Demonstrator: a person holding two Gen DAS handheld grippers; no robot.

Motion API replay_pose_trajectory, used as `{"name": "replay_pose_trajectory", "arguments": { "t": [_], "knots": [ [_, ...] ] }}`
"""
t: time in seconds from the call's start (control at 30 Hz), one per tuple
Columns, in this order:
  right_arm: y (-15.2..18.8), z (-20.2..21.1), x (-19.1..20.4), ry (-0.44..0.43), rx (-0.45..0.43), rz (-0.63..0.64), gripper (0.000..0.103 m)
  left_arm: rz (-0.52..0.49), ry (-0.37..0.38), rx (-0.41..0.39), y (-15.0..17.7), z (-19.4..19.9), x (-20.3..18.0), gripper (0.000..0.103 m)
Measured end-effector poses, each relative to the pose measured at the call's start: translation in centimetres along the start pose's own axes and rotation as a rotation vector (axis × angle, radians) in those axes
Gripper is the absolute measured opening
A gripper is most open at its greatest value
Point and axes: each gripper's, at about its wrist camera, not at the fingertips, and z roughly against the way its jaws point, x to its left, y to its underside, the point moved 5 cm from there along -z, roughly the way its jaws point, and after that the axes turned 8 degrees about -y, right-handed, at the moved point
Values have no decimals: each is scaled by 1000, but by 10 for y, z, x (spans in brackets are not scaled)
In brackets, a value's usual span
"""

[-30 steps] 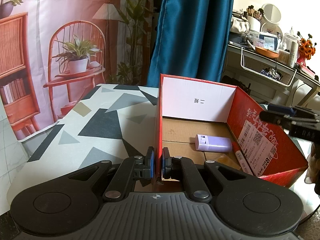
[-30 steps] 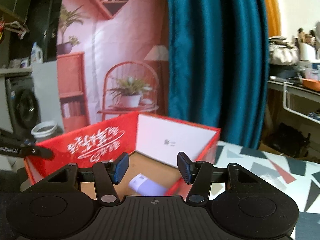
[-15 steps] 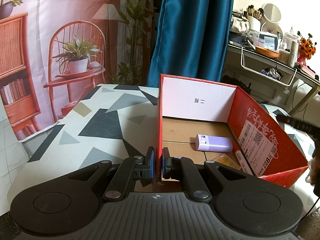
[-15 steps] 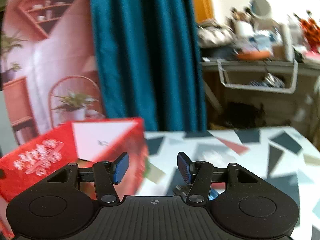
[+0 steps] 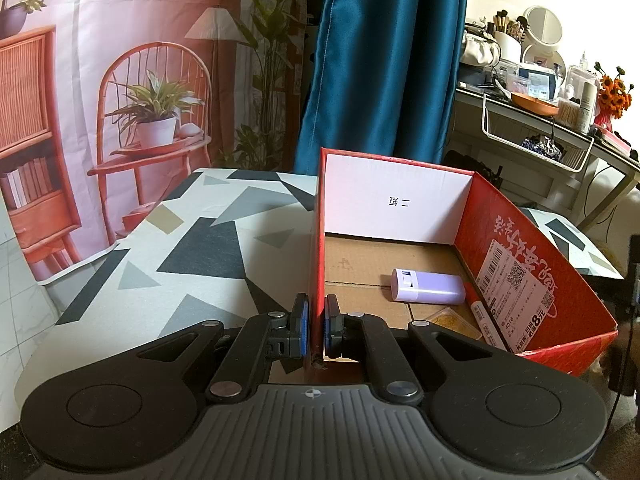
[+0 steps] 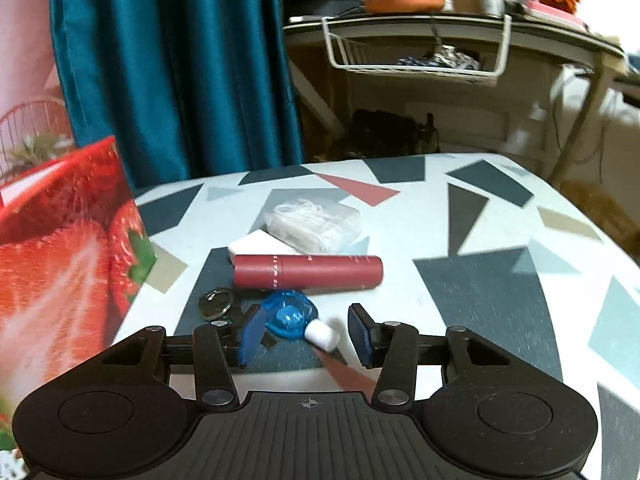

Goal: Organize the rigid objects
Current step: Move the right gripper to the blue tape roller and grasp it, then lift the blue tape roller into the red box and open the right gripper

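Risk sits with your right gripper (image 6: 302, 336): its spread, empty jaws straddle a glossy blue disc (image 6: 289, 314) and a small white cylinder (image 6: 321, 334), so closing could pinch 2 items or squirt one away. Beyond lies a smooth maroon tube (image 6: 308, 273). Your left gripper (image 5: 314, 326) clamps the red cardboard box (image 5: 316, 240) wall, steadying it on the table.

Gold packet (image 5: 454, 322) in red box (image 5: 532, 280) partly hidden behind left gripper (image 5: 316, 330) linkage. Keyring (image 6: 216, 304) partly covered by right gripper (image 6: 302, 334). White wedge (image 6: 256, 245) partly occluded by maroon tube (image 6: 308, 272); identity not resolved.
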Motion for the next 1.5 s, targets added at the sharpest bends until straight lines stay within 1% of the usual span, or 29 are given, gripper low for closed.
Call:
{"name": "replay_pose_trajectory", "arguments": {
  "t": [0.1, 0.17, 0.27, 0.4, 0.43, 0.47, 0.53, 0.63, 0.77, 0.9, 1.03, 1.33, 1.4, 1.5],
  "knots": [
    [-10, -12, 5, -25, 15, 26, 43, 1, 0, 0, 0, 0, 0, 9],
    [-13, -19, 7, -26, 28, 35, 43, 0, 0, 0, 0, 0, 0, 9],
    [-9, -29, 5, -17, 59, 17, 42, -2, -1, 0, 0, 0, 0, 9],
    [-9, -31, 2, -42, 58, 1, 42, -8, -3, -3, 0, 0, 0, 9],
    [-8, -30, 1, -52, 56, -7, 41, -10, -4, -2, -1, 0, -1, 9],
    [-8, -29, 0, -58, 51, -16, 34, -9, -5, -2, -1, 0, -1, 9],
    [-6, -27, -1, -62, 44, -21, 34, -7, -5, -1, -1, 0, -1, 9],
    [-6, -28, 6, -37, 53, 24, 34, -8, -7, 0, -1, 0, -2, 9],
    [-3, -26, 14, -79, 58, 68, 33, -10, -9, 0, -1, 0, -2, 9],
    [-3, -24, 17, -99, 58, 80, 33, -11, -9, 1, -1, 0, -2, 9],
    [-3, -17, 22, -141, 26, 101, 33, -12, -10, 0, -1, -1, -3, 9],
    [-1, -12, 29, -148, 21, 132, 33, -19, -13, 4, -1, -2, -4, 9],
    [0, -8, 28, -137, 16, 116, 33, -22, -12, 6, -2, -2, -3, 9],
    [1, 3, 32, -154, 1, 130, 33, -20, -9, 5, -1, -2, -3, 9]
  ]
}}
